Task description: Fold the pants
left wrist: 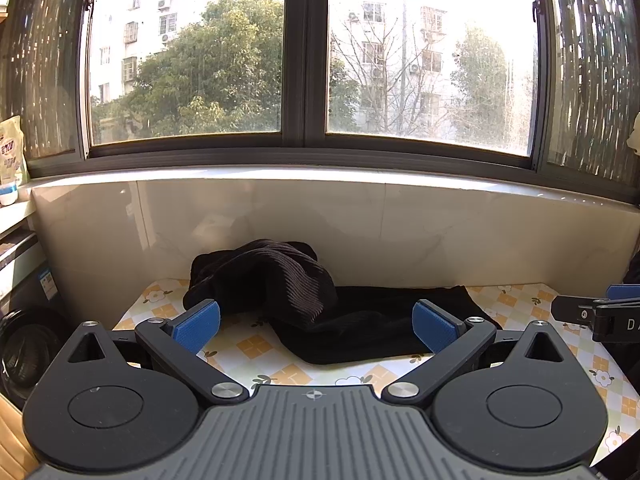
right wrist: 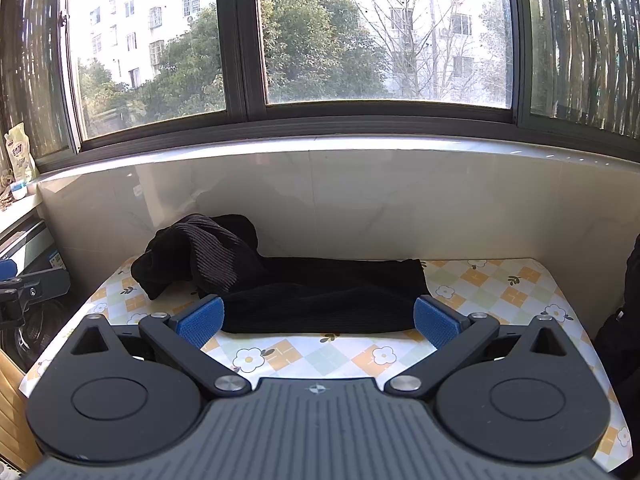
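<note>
Dark ribbed pants [left wrist: 304,300] lie crumpled on a table with a flower-patterned cloth [left wrist: 256,348]. One end is bunched into a heap at the back left; a leg stretches right along the wall. My left gripper [left wrist: 316,326] hovers open just in front of the pants, nothing between its blue pads [left wrist: 196,326]. In the right wrist view the same pants [right wrist: 304,292] lie ahead, and my right gripper [right wrist: 320,320] is open, level with the near edge of the flat leg. The right gripper's tip [left wrist: 592,310] shows at the left view's right edge.
A tiled wall [left wrist: 360,232] and window sill stand right behind the table. A washing machine [left wrist: 24,352] sits left of the table, with a detergent bag [left wrist: 12,152] on the ledge above. Something dark [right wrist: 628,320] stands at the table's right side. The left gripper's tip [right wrist: 28,284] shows at far left.
</note>
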Action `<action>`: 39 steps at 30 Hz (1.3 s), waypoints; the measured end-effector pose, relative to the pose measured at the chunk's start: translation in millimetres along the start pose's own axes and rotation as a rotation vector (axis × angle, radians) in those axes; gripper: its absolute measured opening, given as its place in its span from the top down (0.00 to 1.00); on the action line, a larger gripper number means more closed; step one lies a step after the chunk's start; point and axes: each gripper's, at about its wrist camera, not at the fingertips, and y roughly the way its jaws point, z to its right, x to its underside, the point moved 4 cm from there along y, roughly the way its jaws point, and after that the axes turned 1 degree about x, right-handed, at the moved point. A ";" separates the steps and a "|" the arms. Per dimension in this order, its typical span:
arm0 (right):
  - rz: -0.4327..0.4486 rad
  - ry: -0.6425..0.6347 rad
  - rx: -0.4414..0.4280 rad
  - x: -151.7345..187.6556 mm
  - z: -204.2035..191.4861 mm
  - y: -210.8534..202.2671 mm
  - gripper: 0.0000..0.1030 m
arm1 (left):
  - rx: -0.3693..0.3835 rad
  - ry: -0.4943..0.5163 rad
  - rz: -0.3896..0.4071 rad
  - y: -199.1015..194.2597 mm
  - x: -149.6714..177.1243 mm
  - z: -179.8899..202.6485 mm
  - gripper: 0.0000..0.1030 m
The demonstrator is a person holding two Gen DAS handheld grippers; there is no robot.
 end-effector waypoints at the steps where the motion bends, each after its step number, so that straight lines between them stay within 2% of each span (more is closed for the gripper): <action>1: 0.000 0.000 0.001 -0.2 0.3 -0.3 0.00 | -0.001 -0.002 -0.001 0.0 -0.1 -0.3 0.00; 39: 0.012 0.011 0.002 -0.2 2.7 -4.2 0.00 | -0.003 -0.002 0.005 -1.7 0.2 0.8 0.00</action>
